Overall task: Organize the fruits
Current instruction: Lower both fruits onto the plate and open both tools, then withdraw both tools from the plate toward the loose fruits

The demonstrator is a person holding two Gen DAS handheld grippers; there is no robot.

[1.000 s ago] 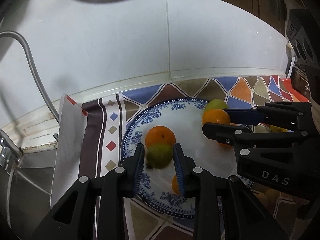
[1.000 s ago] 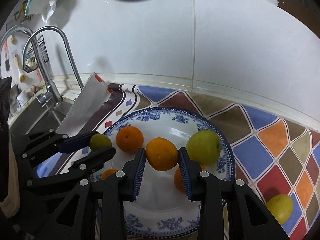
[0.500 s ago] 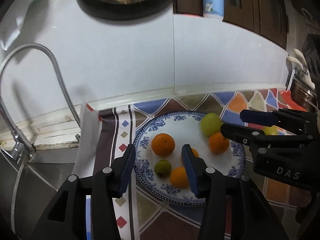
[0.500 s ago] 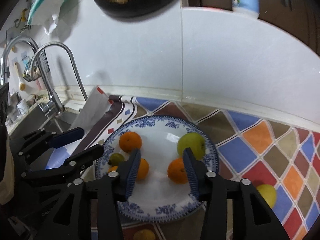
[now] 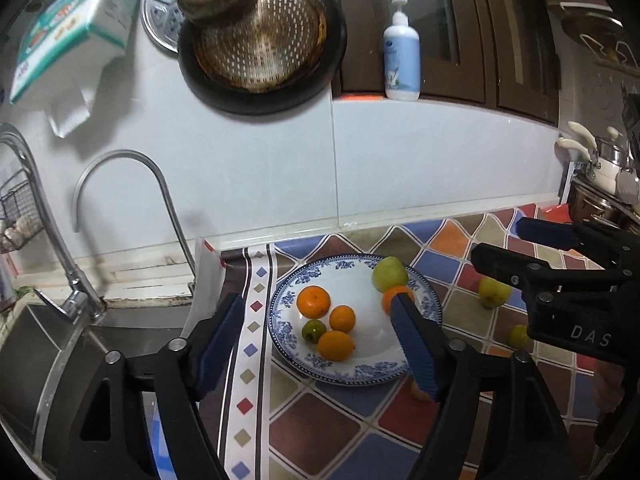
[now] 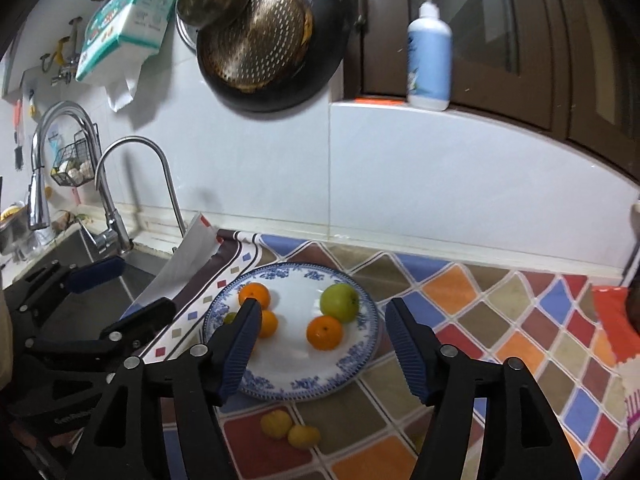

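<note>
While both hand-held grippers gape empty, the fruit plate [image 5: 362,376] lies beyond.

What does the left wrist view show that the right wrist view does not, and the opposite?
Only the left wrist view shows two greenish-yellow fruits on the cloth right of the plate, the larger and the smaller, and pots at the far right.

Only the right wrist view shows two small yellow fruits on the cloth in front of the plate, and a wire basket by a second tap.

Both show the blue-patterned plate with oranges and a green apple, the tap, the hanging pan, the soap bottle, and both open tools, left tool and right tool.
</note>
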